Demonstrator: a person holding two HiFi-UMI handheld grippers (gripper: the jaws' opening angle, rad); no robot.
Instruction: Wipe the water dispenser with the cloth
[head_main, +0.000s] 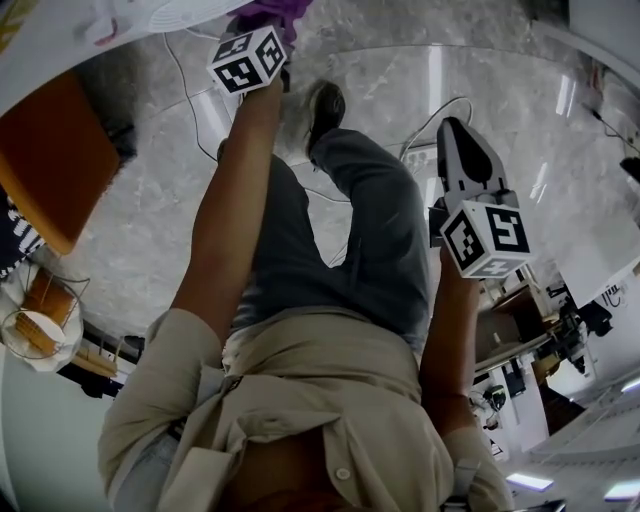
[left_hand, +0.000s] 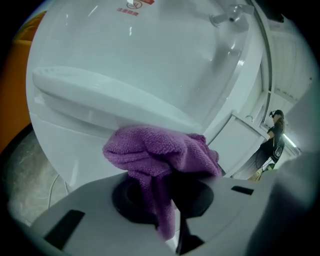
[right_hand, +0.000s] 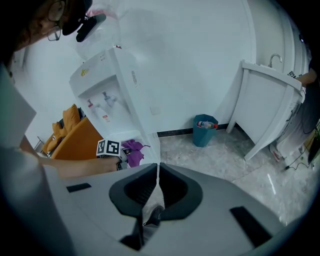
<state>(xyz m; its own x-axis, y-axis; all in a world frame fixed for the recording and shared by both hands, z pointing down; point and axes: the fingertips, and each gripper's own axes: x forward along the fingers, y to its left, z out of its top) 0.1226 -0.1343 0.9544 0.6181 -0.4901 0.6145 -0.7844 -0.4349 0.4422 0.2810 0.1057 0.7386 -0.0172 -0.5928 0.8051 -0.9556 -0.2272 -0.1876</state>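
Observation:
The purple cloth (left_hand: 160, 150) is bunched in my left gripper (left_hand: 170, 180), whose jaws are shut on it. The cloth presses against the white front of the water dispenser (left_hand: 150, 75), just under a curved ledge. In the right gripper view the whole dispenser (right_hand: 115, 85) stands against the wall, with the cloth (right_hand: 132, 152) and the left gripper's marker cube (right_hand: 109, 148) low on its side. The head view puts my left gripper (head_main: 265, 35) at the top edge with the cloth (head_main: 270, 12). My right gripper (head_main: 452, 125) hangs away from the dispenser, shut and empty.
An orange chair (right_hand: 75, 135) stands left of the dispenser. A blue bin (right_hand: 205, 129) sits by the wall, with a white cabinet with a tap (right_hand: 265, 100) to its right. Thin cables (head_main: 200, 110) run across the marble floor.

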